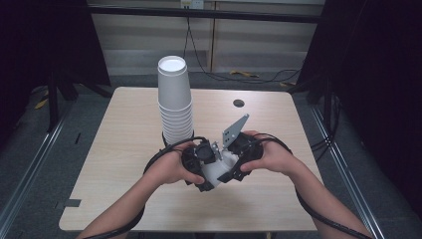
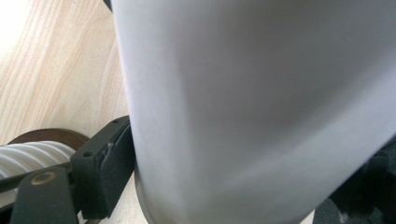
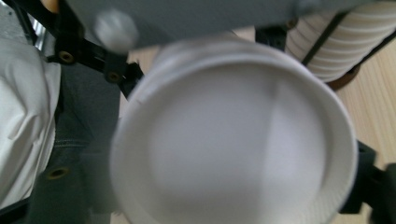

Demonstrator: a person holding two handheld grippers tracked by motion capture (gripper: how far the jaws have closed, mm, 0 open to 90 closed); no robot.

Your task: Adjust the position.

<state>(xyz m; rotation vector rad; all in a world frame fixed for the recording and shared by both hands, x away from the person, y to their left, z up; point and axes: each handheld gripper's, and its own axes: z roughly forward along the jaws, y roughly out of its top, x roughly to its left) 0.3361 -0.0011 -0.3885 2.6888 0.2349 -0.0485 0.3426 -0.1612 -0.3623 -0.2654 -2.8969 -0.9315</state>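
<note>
A single white paper cup (image 1: 218, 169) is held low over the table's front middle, between both grippers. My left gripper (image 1: 201, 164) is shut on its side wall. In the left gripper view the cup (image 2: 257, 116) sits between the two black jaws. My right gripper (image 1: 235, 162) meets the cup from the right. In the right gripper view the round cup (image 3: 233, 149) faces the camera end-on and spans from one jaw to the other. A tall stack of white cups (image 1: 175, 99) stands upright just behind the hands on a dark round base (image 2: 46, 135).
The light wooden table (image 1: 124, 149) has a small dark hole (image 1: 239, 103) at the back right. A grey three-cornered plate (image 1: 236, 130) sticks up between the grippers. Cables trail from both grippers toward the front edge. Dark frames and floor rails flank the table.
</note>
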